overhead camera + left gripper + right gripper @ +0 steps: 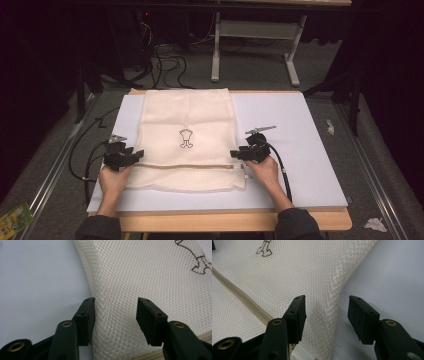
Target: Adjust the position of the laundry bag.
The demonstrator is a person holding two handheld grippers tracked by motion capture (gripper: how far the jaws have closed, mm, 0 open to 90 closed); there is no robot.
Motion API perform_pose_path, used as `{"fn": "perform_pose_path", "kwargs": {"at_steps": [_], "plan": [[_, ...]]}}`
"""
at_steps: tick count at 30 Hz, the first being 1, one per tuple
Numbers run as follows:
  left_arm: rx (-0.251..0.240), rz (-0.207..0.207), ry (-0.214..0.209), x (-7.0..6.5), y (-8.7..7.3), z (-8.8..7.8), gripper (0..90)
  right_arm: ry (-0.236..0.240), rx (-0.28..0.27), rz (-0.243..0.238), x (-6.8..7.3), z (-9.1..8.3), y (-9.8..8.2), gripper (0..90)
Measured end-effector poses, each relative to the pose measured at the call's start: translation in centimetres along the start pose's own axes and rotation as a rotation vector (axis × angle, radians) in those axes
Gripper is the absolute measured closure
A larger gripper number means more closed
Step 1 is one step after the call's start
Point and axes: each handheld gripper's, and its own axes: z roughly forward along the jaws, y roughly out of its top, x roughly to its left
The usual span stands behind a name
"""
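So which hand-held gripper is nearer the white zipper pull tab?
Right. The right hand-held gripper sits at the mesh laundry bag's right edge, just above the tab; the left hand-held gripper is at the opposite edge.

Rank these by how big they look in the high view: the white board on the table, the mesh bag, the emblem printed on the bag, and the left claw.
1. White board
2. Mesh bag, covering much of the board's left half
3. Left claw
4. Emblem, close to the claw in size, so this last pair is unsure
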Motion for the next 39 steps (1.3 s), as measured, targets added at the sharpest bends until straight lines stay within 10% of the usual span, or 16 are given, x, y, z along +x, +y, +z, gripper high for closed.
{"fn": "perform_pose_path", "kwargs": {"at_steps": [16, 39], "plan": [[0.031, -0.008, 0.007, 0.3, 0.5, 0.6, 76.4, 0.013, 0.041, -0.065, -0.1, 0.9, 0.1, 83.6], [-0.018, 0.003, -0.076, -1.0, 1.3, 0.4, 85.4, 0.031, -0.015, -0.055, -1.2, -1.1, -0.1, 86.2]]}}
